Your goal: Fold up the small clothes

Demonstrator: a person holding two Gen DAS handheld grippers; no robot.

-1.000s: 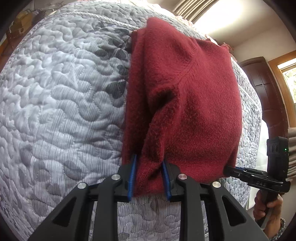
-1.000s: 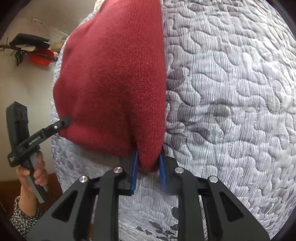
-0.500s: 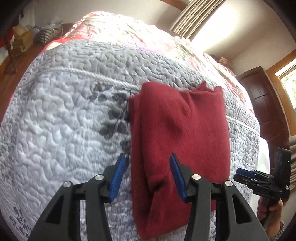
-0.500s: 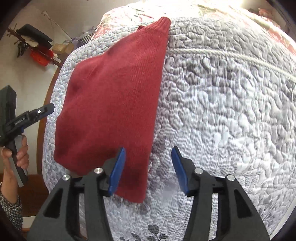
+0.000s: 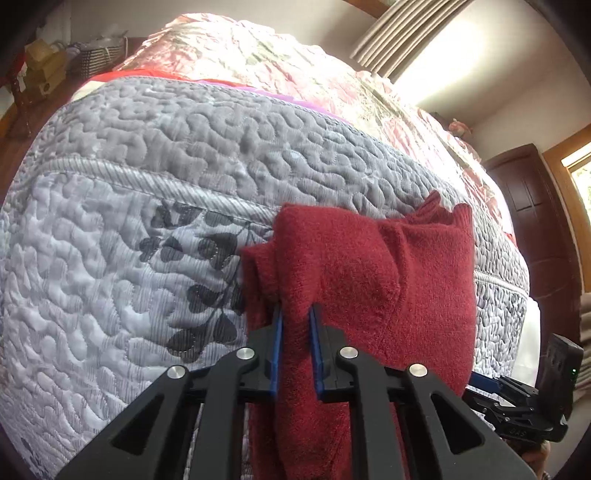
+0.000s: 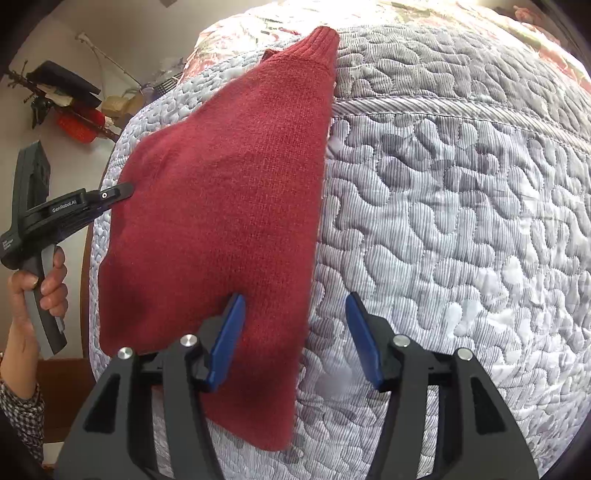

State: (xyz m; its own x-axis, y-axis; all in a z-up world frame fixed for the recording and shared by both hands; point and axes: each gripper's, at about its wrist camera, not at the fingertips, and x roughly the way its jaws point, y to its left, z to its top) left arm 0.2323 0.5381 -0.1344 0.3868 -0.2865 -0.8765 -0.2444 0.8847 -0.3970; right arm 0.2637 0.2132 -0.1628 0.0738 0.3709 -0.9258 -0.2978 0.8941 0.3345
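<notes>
Home bedroom, quilted grey bedspread [image 5: 155,177] over floral bedding [image 5: 280,62], curtained window [image 5: 399,33], probably a dark wooden wardrobe [image 5: 535,221]

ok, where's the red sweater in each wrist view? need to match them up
Left wrist view: red sweater sits centre-right, its near fold pinched in the left claw.
Right wrist view: red sweater fills centre-left, flat on the quilt, one blue finger of the open right claw over its near edge.
Shared landmark: the grey quilted bedspread beneath it.
</notes>
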